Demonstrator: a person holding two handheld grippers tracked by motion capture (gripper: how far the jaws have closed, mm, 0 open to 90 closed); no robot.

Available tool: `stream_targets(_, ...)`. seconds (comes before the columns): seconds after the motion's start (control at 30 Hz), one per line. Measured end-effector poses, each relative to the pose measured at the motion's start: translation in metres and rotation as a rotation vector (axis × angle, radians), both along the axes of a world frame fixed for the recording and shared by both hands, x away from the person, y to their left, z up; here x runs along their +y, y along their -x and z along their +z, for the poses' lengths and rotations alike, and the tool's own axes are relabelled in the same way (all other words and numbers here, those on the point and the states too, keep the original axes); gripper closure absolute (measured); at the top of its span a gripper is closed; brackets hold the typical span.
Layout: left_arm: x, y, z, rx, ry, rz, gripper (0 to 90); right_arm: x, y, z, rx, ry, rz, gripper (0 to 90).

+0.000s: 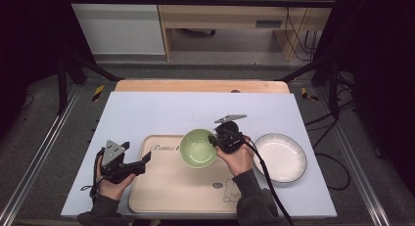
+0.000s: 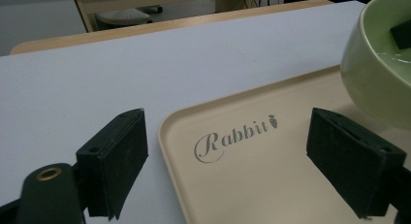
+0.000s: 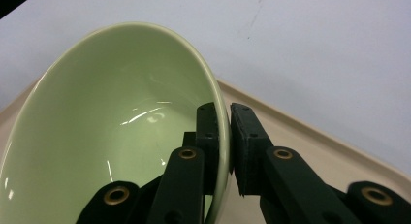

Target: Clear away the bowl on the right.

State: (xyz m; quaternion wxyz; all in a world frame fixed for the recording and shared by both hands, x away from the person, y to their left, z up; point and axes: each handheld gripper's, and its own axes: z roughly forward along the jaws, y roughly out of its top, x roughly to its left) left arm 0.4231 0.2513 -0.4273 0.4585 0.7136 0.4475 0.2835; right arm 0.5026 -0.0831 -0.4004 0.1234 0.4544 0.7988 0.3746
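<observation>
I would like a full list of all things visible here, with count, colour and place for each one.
bowl: one, light green, over the tray's far middle, its rim clamped by the right gripper
tray: one, beige, "Rabbit" lettering at its far left corner, on the sheet's near middle
plate: one, white with dark rim, on the sheet right of the tray
sheet: one, pale blue-white, covering the table
table: one, light wood, its far edge showing beyond the sheet
left gripper: one, black, jaws apart at the tray's left edge
right gripper: one, black, one jaw inside the bowl, one outside
hands: two, dark sleeves, at the near edge
</observation>
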Motion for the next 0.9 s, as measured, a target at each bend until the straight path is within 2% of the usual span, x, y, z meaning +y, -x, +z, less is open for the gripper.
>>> stream_targets(0.9,-0.001,0.000,-0.001,0.003,-0.002,-0.001,14.5,0.012,-0.014,-0.022,0.056,0.022,-0.024,82.5)
